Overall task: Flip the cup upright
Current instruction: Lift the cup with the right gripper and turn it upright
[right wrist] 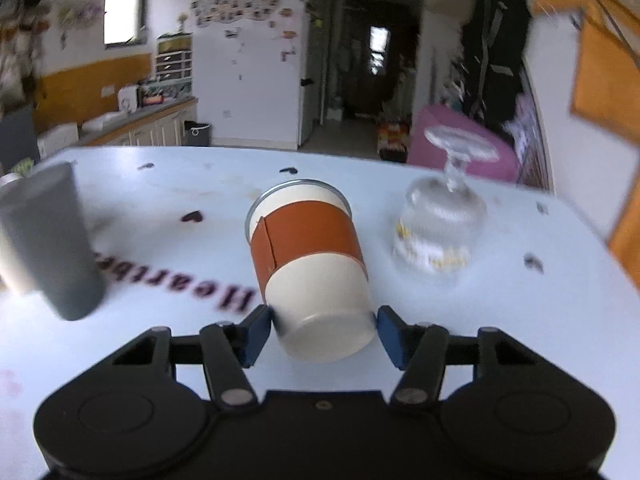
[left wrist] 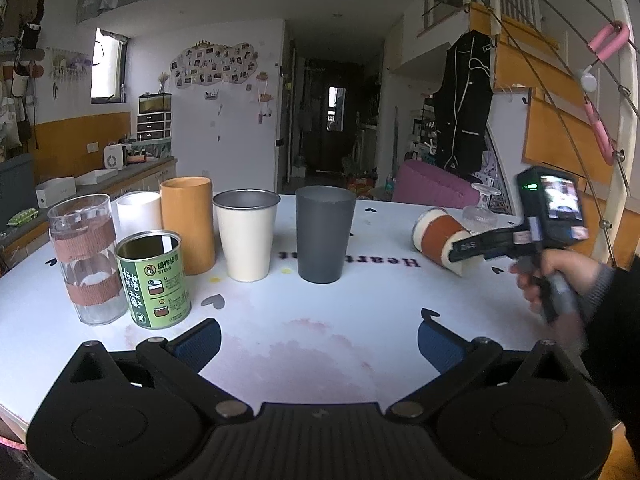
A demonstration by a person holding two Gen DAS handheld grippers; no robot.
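A cream paper cup with a brown sleeve (right wrist: 310, 256) lies on its side on the white table (right wrist: 160, 352), base toward my right gripper, rim pointing away. My right gripper (right wrist: 324, 330) has its blue pads on both sides of the cup's base, touching or nearly touching it. In the left wrist view the cup (left wrist: 440, 236) lies at the right with the right gripper (left wrist: 464, 248) at its base. My left gripper (left wrist: 318, 338) is open and empty, low over the table's near side.
A row of upright cups stands left: clear glass (left wrist: 86, 260), green tin (left wrist: 154, 280), white cup (left wrist: 138, 210), orange cylinder (left wrist: 188, 224), cream metal cup (left wrist: 246, 234), dark grey cup (left wrist: 324, 232). An upside-down stemmed glass (right wrist: 440, 224) stands right of the lying cup.
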